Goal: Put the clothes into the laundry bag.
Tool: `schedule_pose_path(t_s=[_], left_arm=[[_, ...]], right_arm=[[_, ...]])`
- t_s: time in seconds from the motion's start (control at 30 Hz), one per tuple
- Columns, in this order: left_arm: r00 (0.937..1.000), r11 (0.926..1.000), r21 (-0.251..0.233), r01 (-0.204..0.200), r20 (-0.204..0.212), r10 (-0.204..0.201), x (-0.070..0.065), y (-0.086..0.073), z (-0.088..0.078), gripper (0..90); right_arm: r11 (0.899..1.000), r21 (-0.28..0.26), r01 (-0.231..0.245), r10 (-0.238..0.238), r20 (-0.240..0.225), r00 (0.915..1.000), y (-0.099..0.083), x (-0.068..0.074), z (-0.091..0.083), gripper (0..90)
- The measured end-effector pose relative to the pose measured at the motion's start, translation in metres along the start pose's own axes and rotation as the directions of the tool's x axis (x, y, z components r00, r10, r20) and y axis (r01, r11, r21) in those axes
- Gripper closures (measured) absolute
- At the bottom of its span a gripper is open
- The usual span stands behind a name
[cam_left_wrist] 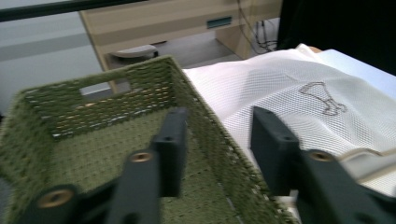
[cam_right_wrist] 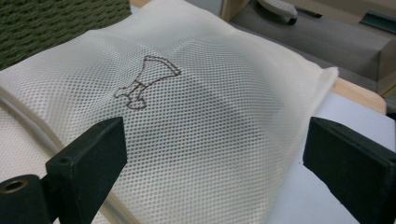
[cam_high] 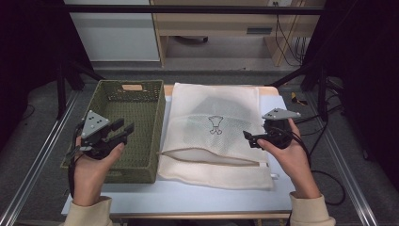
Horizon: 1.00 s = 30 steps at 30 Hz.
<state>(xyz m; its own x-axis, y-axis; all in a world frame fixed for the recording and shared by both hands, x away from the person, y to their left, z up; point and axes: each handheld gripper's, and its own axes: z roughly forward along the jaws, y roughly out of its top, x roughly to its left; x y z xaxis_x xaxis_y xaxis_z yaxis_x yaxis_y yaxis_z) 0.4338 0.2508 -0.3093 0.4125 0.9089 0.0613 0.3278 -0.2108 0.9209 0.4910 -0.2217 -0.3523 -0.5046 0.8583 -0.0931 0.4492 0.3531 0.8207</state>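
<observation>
A white mesh laundry bag [cam_high: 221,106] lies flat on the table, with a small dark embroidered figure [cam_high: 215,125] on top and a grey shape showing through the mesh. Its zipper mouth [cam_high: 211,157] gapes along the near side. To its left stands an empty olive woven basket [cam_high: 159,117]. My left gripper [cam_high: 123,129] hovers over the basket's near right part, open with nothing between its jaws; from the left gripper view [cam_left_wrist: 219,135] I look across the basket [cam_left_wrist: 42,140] and the bag [cam_left_wrist: 280,88]. My right gripper [cam_high: 248,137] hangs open above the bag's right side [cam_right_wrist: 210,93].
The bag and basket rest on a pale blue tabletop [cam_high: 188,195]. Metal rails [cam_high: 42,155] run along both sides of the table. A wooden desk [cam_high: 226,23] stands on the floor beyond, and black cables [cam_high: 324,141] trail off at the right.
</observation>
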Motion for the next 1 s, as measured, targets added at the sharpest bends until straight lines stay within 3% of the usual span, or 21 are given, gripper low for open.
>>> schedule_pose_path(t_s=[0.1,0.4,0.7,1.0], left_arm=[[0.9998,0.9999,-0.011,0.012,-0.016,-0.012,0.005,0.002,-0.005,41.4],[0.9988,0.9995,-0.004,0.030,-0.038,-0.030,0.023,0.003,-0.018,24.3],[0.9970,0.9987,0.024,0.045,-0.064,-0.043,0.040,-0.001,-0.027,15.5],[0.9951,0.9982,0.053,0.027,-0.096,-0.022,0.052,-0.008,-0.032,11.6]], right_arm=[[1.000,-0.011,-0.009,0.009,0.016,0.9998,-0.002,-0.007,-0.005,6.3],[0.999,-0.031,-0.045,0.046,0.050,0.9977,-0.007,-0.024,-0.017,5.8],[0.996,-0.040,-0.076,0.079,0.086,0.9932,-0.014,-0.039,-0.025,5.7],[0.994,-0.017,-0.106,0.107,0.120,0.9870,-0.032,-0.049,-0.027,6.5]])
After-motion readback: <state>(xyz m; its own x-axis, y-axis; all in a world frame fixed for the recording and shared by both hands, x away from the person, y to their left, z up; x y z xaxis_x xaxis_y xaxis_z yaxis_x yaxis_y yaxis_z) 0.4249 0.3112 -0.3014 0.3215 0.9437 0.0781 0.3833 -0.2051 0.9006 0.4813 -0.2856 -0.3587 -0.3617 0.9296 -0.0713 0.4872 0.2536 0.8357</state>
